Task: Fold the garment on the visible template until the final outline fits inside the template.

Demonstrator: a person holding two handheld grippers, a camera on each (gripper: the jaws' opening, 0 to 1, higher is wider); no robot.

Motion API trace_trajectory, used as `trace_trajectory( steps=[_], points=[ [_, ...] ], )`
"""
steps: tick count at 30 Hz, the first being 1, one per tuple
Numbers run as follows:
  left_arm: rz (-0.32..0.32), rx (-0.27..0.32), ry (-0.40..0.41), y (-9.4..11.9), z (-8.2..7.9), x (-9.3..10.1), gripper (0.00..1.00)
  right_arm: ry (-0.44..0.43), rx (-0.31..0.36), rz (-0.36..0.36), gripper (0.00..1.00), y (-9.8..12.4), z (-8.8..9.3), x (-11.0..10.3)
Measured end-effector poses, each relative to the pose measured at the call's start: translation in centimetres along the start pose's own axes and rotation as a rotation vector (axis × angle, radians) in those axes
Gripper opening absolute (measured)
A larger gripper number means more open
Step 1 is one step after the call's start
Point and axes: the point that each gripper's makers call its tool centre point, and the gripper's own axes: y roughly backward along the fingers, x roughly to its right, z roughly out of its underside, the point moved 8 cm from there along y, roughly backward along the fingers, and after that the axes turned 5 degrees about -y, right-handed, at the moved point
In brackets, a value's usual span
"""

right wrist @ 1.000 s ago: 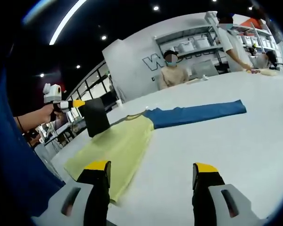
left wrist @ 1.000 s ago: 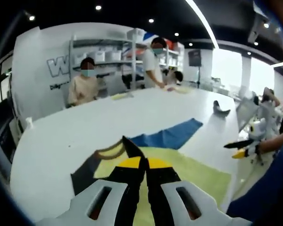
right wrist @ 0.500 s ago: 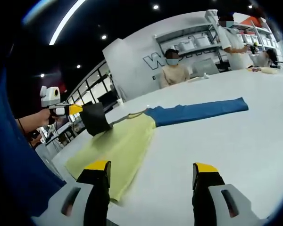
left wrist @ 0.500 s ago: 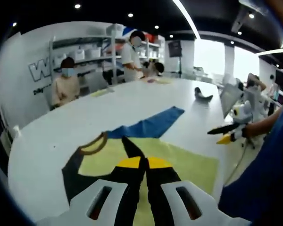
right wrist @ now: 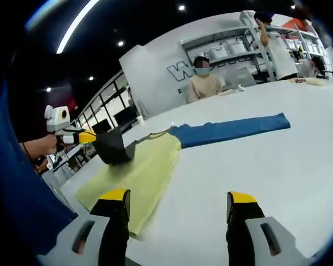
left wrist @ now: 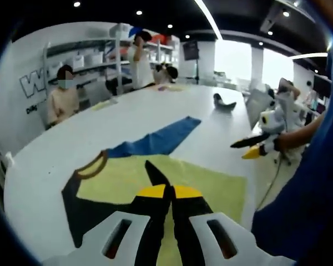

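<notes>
You are pinching the garment's (left wrist: 172, 180) black sleeve in your left gripper (left wrist: 167, 194), jaws closed, at lower centre; your right gripper (right wrist: 177, 202) is hanging wide and empty. The cloth is draping limp and light across the table (right wrist: 277, 160); grip hems or corners.

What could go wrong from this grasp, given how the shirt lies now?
1. The left tongs pinch only the tip of the black sleeve, lifted off the table; it could slip out mid-fold.
2. The blue sleeve lies stretched far across the white table, and the right tongs are open and hold nothing, so dragging one side may skew the yellow shirt body.
</notes>
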Motion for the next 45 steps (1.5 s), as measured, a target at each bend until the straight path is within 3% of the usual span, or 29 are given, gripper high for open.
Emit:
trace_trajectory(
  steps=[10,19,30,33,45],
  points=[
    [0.018,-0.025,-0.027,-2.1,2.2,1.2,0.0,-0.006,-0.001,0.003,0.71,0.1,0.0,0.0],
    [0.05,-0.035,-0.014,-3.1,3.0,2.7,0.0,-0.01,-0.006,0.012,0.71,0.4,0.2,0.3],
    [0.114,-0.065,-0.024,-2.9,4.7,4.9,0.0,-0.012,-0.014,0.008,0.71,0.1,0.7,0.4],
    [0.126,-0.059,-0.013,-2.5,4.5,5.7,0.01,-0.009,-0.017,0.006,0.71,0.1,0.7,0.3],
    [0.112,-0.052,0.018,-2.0,5.4,6.3,0.06,-0.003,-0.023,0.005,0.71,0.0,0.5,0.1]
  ],
)
